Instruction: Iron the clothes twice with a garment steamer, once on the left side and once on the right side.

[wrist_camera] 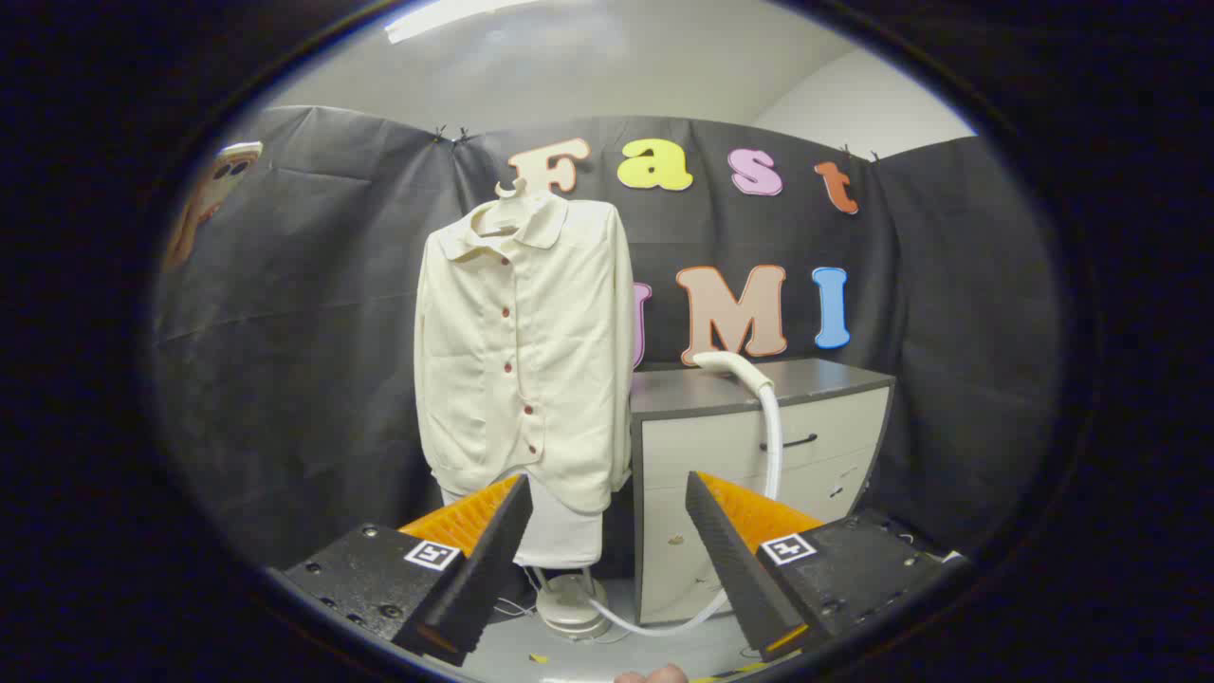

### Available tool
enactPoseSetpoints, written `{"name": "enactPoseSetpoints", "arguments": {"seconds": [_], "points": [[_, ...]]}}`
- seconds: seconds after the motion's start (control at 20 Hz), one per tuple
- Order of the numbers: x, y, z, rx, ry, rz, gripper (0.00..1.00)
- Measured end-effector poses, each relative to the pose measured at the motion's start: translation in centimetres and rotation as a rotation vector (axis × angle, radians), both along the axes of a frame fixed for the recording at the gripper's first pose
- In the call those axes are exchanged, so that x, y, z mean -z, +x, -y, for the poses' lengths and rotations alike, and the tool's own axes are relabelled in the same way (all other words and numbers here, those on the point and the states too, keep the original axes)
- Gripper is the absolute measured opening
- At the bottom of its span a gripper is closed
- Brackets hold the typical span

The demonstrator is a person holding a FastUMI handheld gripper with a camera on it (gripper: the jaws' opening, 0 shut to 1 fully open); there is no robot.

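A cream button-up jacket (522, 351) with small red buttons hangs on a hanger, upright, well beyond my fingers and a little left of the gap. The white steamer head (732, 367) lies on top of a grey-topped cabinet (816, 379) to the jacket's right. Its white hose (773, 446) drops down the cabinet front and curves along the floor to the round base (571, 605) under the jacket. My gripper (607, 493) stands open, its orange-and-black fingers (488, 536) wide apart with nothing between them, far short of the steamer.
A white board or panel (564, 536) hangs below the jacket's hem above the steamer base. The cabinet has a drawer with a dark handle (787, 441). Black cloth walls close the booth on all sides. A fingertip (654, 675) shows just under the fingers.
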State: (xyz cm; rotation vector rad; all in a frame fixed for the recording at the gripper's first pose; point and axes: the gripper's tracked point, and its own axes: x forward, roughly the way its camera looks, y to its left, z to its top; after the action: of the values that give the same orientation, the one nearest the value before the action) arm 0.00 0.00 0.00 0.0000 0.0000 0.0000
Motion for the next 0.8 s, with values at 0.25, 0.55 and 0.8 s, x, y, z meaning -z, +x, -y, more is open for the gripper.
{"name": "enactPoseSetpoints", "arguments": {"seconds": [0.25, 0.55, 0.8], "points": [[0.7, -0.1, 1.1, 0.012, -0.009, -0.02, 0.99], [1.3, -0.2, 1.2, 0.016, -0.011, -0.035, 0.99], [1.2, 0.0, 1.1, 0.022, -0.032, -0.038, 0.99]]}}
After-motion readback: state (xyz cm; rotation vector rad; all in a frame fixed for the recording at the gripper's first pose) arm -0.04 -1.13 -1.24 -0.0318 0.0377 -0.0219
